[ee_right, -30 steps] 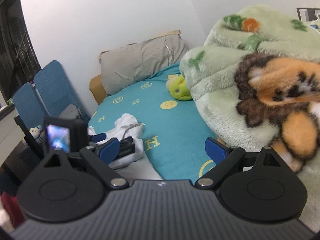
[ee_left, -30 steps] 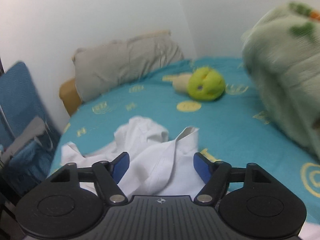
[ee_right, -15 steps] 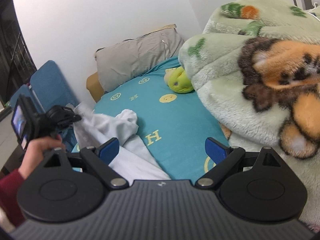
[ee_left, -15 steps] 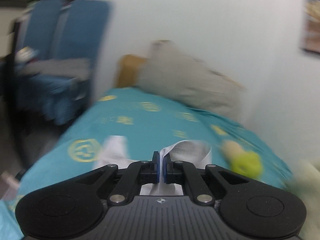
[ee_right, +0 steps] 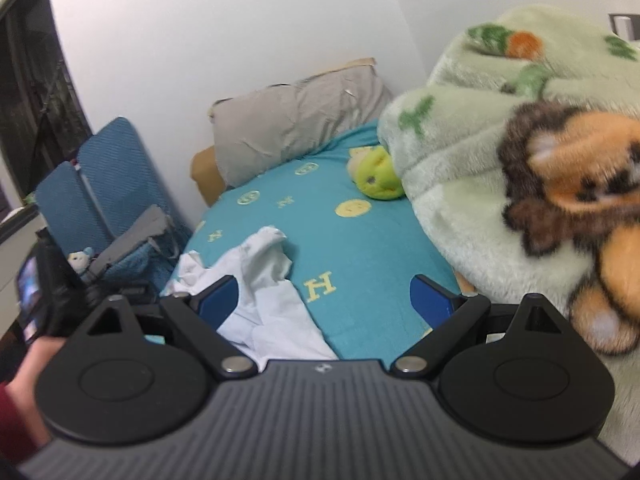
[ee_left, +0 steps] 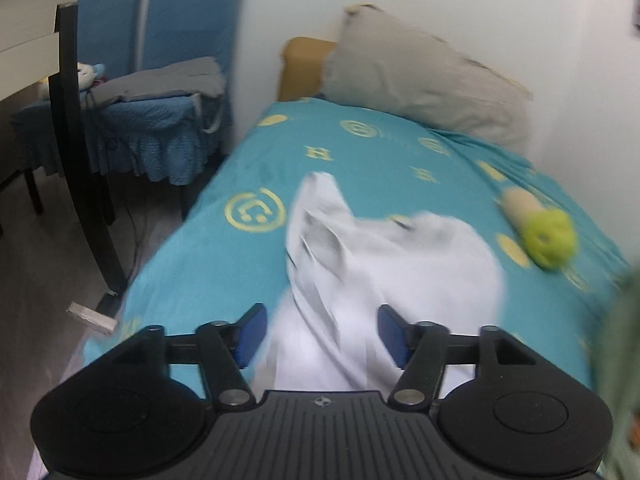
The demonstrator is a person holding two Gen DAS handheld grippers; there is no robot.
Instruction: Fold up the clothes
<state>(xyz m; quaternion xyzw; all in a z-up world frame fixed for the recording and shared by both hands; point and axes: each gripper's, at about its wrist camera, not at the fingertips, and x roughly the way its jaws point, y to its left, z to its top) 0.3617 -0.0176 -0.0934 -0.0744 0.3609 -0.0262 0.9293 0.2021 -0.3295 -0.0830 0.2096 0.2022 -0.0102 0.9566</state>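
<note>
A crumpled white shirt (ee_left: pixel 384 264) lay on the teal bed sheet (ee_left: pixel 208 264), near the bed's edge. The left gripper (ee_left: pixel 319 334) hung over it, jaws spread wide and empty; the right gripper (ee_right: pixel 326 300) also stood wide open beside the green blanket (ee_right: pixel 472 168)

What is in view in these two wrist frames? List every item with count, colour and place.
shirt: 1, white, crumpled on the near part of the bed
sheet: 1, teal with yellow prints, covers the bed
pillow: 1, grey, at the head against the wall
plush: 1, yellow-green, on the sheet beside the blanket
blanket: 1, pale green fleece with an orange animal print, heaped on the right
chairs: 2, blue, left of the bed
left gripper: open, over the shirt
right gripper: open
hand: 1, red sleeve, holds the left gripper
</note>
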